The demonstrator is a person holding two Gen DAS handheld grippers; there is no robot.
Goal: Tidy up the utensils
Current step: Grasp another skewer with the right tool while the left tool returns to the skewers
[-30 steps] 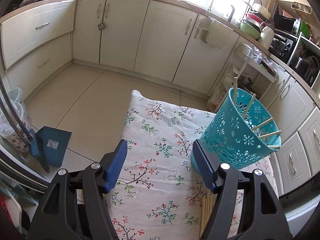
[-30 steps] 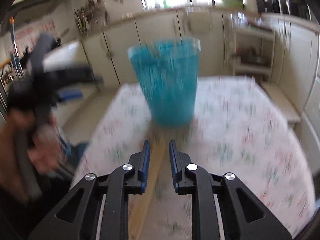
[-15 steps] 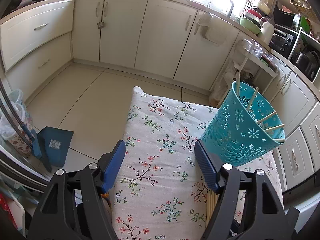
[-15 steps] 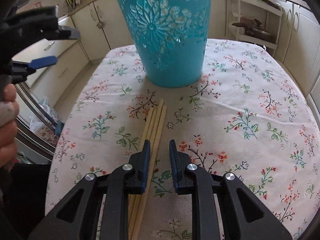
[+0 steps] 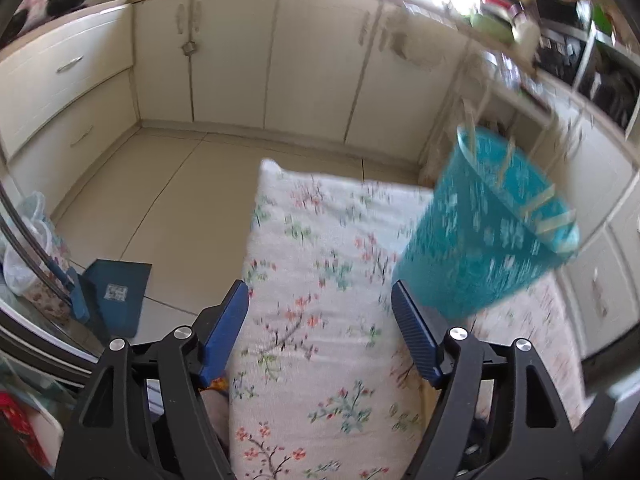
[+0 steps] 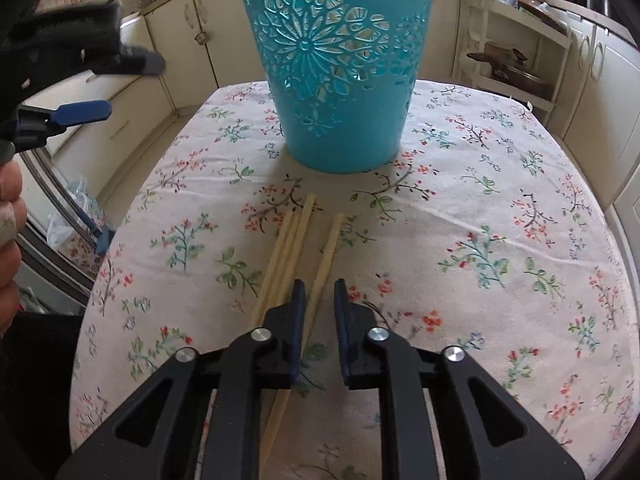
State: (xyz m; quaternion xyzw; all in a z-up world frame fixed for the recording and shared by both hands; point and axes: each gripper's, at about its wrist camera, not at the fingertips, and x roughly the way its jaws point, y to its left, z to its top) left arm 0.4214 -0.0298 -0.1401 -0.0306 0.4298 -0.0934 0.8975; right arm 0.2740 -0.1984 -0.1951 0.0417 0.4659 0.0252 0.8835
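Observation:
A teal cut-out basket (image 6: 336,80) stands upright at the far side of the flowered tablecloth (image 6: 500,240). In the blurred left wrist view the basket (image 5: 480,248) holds several chopsticks (image 5: 556,220). Three wooden chopsticks (image 6: 286,248) lie bundled in front of it. One chopstick (image 6: 330,240) lies apart and runs between the pads of my right gripper (image 6: 319,283), whose jaws are closing around it with a little gap still showing. My left gripper (image 5: 318,286) hovers open over the table's left part, with nothing between its fingers; it also shows at the left in the right wrist view (image 6: 128,84).
White kitchen cabinets (image 5: 224,48) ring the tiled floor. A blue dustpan (image 5: 116,292) leans left of the table. A white shelf rack (image 6: 516,60) stands behind the table on the right. A person's hand (image 6: 8,220) shows at the left edge.
My right gripper came down to the chopsticks and its jaws narrowed. One chopstick has split off to the right of the bundle. The left gripper opened a little wider and rolled slightly.

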